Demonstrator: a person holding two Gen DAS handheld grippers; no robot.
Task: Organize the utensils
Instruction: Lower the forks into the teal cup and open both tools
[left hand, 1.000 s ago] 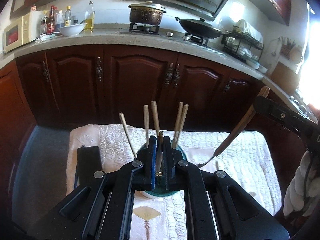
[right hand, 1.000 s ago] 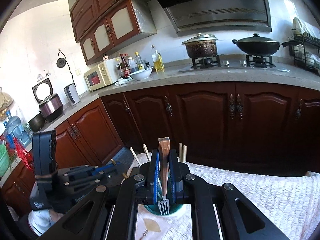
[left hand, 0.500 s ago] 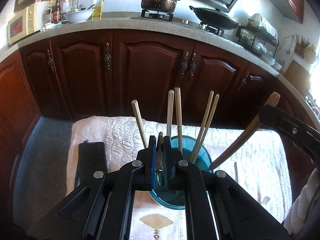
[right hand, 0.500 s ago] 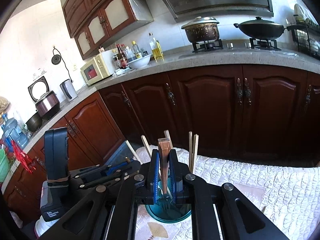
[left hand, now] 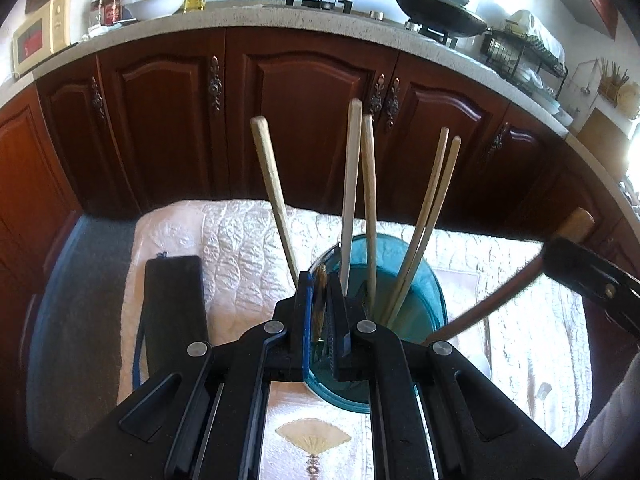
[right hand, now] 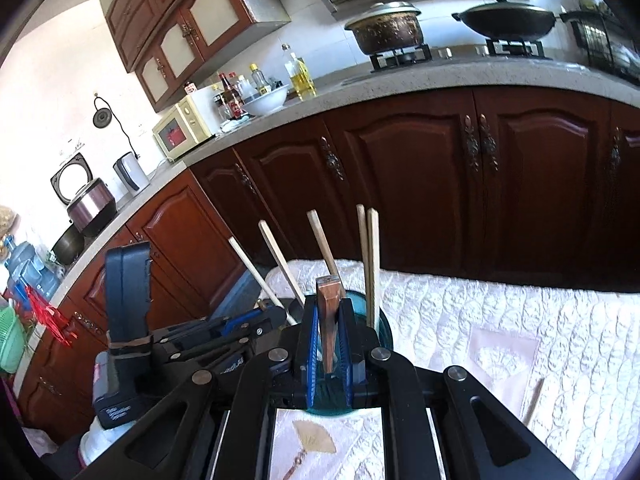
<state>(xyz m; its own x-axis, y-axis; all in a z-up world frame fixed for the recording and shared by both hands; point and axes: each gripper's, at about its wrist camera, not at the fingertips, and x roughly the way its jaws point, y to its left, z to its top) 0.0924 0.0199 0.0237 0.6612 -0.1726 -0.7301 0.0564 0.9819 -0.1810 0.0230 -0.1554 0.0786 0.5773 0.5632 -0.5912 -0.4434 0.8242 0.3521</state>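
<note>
Two hand-held grippers over teal cup (left hand: 434, 292), frame centre, on white quilted cloth (left hand: 240, 240). Left hand-held gripper (left hand: 320, 312) pinching thin dark-patterned handle (left hand: 320, 300). Right hand-held gripper (right hand: 329, 340) pinching wooden-handled fork (right hand: 329, 312), handle up. Five chopsticks (left hand: 370, 200) standing in cup, leaning apart. Black pouch (left hand: 172, 312) left on cloth. Dark cabinets (left hand: 312, 120) beyond.

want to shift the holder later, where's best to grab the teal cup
Take the teal cup by its bare right wall, coming in level from the right side. Chopsticks stand up out of its mouth and both sets of fingers crowd the near rim, so a top grasp looks blocked.
</note>
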